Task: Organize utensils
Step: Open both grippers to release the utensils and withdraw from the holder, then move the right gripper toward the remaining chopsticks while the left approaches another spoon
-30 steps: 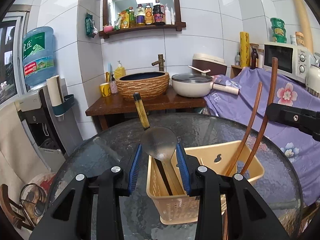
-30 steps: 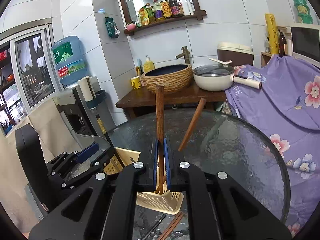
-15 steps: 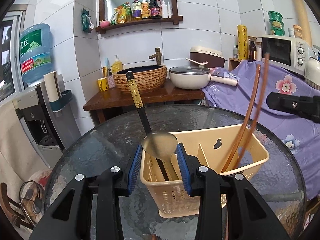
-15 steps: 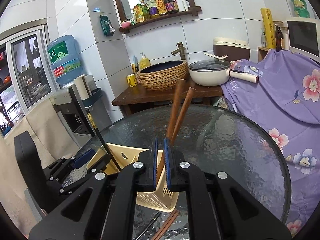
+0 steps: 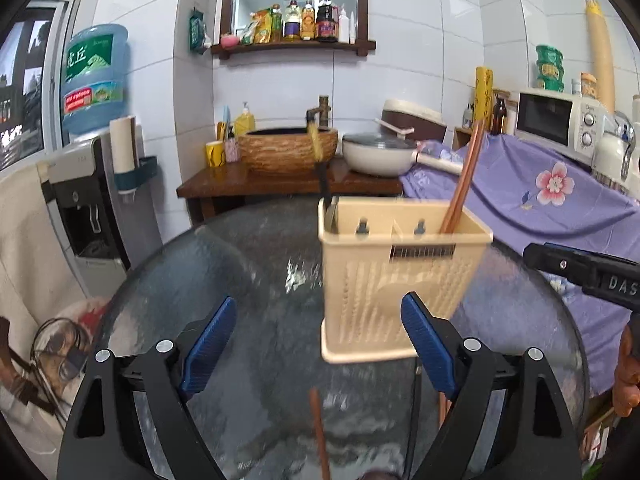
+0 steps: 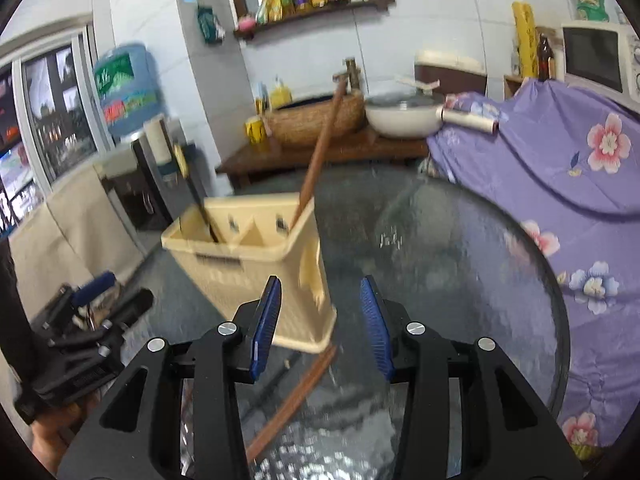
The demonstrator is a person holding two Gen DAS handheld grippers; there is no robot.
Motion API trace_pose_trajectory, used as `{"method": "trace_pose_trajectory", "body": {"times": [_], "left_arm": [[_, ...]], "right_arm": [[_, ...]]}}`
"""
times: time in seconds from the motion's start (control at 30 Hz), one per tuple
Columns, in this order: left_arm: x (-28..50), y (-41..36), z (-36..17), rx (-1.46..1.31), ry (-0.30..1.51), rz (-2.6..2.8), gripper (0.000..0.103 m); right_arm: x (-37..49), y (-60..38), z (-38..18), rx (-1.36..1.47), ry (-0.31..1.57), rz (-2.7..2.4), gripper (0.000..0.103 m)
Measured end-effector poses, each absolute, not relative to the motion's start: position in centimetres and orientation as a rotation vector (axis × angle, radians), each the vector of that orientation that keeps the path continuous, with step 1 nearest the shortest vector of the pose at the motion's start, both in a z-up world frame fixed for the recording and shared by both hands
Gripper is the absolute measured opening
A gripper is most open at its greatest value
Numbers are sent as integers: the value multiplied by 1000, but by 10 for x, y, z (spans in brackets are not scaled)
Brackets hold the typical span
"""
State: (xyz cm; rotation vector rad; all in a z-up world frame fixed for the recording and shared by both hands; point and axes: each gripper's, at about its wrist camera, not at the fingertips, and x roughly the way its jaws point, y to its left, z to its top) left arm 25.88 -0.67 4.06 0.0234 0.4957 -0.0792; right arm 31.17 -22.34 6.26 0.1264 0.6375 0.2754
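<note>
On the round dark glass table (image 5: 248,264) the beige perforated plastic utensil caddy (image 5: 400,272) already holds a black-handled ladle (image 5: 322,176) in its left compartment and brown wooden chopsticks (image 5: 464,176) in its right. More wooden chopsticks (image 6: 296,396) lie loose on the glass, apparently next. The left gripper (image 5: 316,348), angled downward, has just been opening, nothing between its jaws. The right gripper (image 6: 320,328), likewise tilted down, has just been opening too, empty.

Left gripper (image 5: 316,344) just opened, empty, beige utensil basket (image 5: 400,276) holding chopsticks (image 5: 460,184), glass table (image 5: 224,264)
</note>
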Motion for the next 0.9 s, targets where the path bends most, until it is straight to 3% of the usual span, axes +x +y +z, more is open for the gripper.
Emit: {"method": "trace_pose_trajectory", "body": {"times": [0.4, 0.9], "left_arm": [[211, 17, -18, -8, 645, -47, 77], [190, 23, -29, -35, 671, -59, 77]], "right_arm": [[289, -184, -39, 20, 889, 309, 42], [281, -180, -56, -105, 959, 270, 42]]}}
